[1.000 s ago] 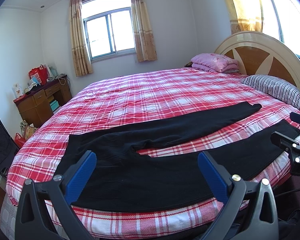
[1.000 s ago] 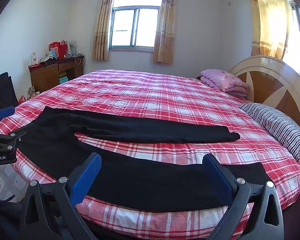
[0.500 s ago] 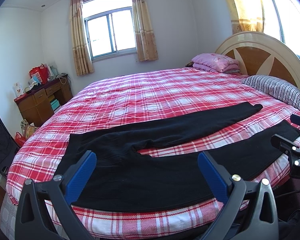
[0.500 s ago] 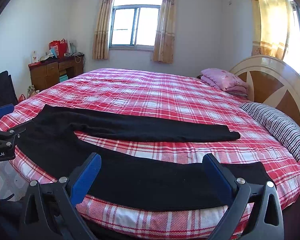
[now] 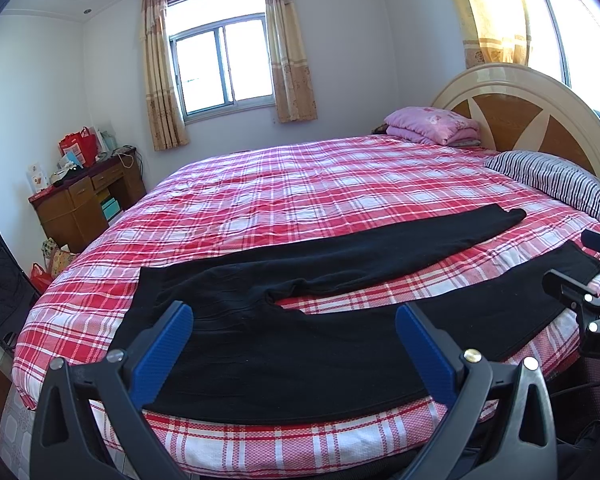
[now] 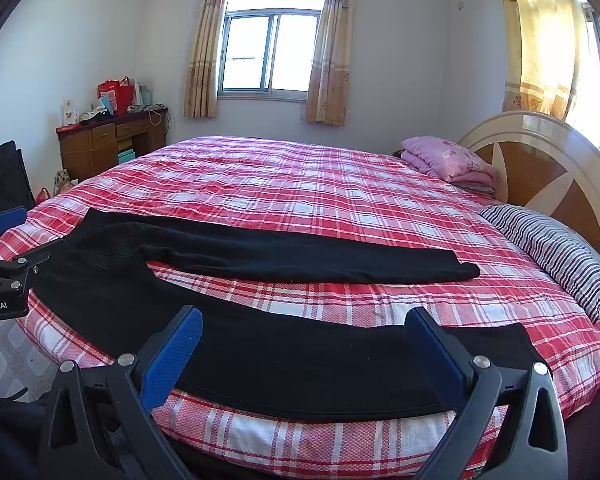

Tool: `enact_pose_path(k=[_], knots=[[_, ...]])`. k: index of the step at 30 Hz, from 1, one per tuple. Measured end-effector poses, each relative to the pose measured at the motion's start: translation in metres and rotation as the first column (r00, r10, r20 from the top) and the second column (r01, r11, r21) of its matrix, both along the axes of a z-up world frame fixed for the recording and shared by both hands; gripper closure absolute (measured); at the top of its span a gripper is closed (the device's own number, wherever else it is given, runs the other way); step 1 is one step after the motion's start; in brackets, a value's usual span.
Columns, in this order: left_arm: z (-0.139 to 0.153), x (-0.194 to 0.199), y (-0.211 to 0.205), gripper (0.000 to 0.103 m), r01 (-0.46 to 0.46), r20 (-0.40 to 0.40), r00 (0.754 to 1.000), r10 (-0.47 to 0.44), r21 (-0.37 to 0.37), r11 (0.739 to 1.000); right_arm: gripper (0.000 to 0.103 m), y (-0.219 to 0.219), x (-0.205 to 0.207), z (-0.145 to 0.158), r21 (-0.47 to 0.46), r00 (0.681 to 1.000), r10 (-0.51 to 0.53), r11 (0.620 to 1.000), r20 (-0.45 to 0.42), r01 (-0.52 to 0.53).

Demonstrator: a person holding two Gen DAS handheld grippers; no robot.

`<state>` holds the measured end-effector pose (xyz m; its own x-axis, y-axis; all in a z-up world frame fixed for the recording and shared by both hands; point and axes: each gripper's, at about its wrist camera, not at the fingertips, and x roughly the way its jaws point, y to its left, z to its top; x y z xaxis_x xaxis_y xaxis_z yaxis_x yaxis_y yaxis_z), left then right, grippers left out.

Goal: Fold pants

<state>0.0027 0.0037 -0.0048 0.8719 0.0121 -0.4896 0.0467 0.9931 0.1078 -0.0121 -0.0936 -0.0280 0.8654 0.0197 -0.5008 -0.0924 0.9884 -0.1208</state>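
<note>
Left gripper, nearest the lens in the left wrist view: blue-padded fingers spread wide, nothing between them, poised above the near edge of the bed. Right gripper, likewise in the right wrist view: fingers wide apart and empty, over the lower part of the near trouser leg. Compared with the frames half a second and one second earlier, both views are almost unchanged; the grippers have scarcely shifted and the garment lies as before.

Legible writing: on the left gripper body seen at the left edge of the right wrist view, white lettering ending "Robot.AI"; on the right gripper body at the right edge of the left wrist view, the letters "DA", the rest cut off.

Black pants: spread flat on the red-and-white plaid bedspread along its near edge. The long axis runs across both views, waistband toward the left, hems toward the striped pillow and headboard on the right. The two legs diverge in a narrow V; the near leg follows the mattress edge.

Beyond: folded pink quilt, wooden desk with red bags, curtained window.
</note>
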Motion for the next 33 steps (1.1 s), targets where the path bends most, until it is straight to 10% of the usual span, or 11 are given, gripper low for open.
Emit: enact_pose_path(k=[33], knots=[[-0.017,0.013,0.011,0.0,-0.014,-0.039,0.999,0.014,0.007,1.0,0.001,0.008,0.003,-0.018,0.016,0.993,0.108,0.994,-0.042,-0.107]])
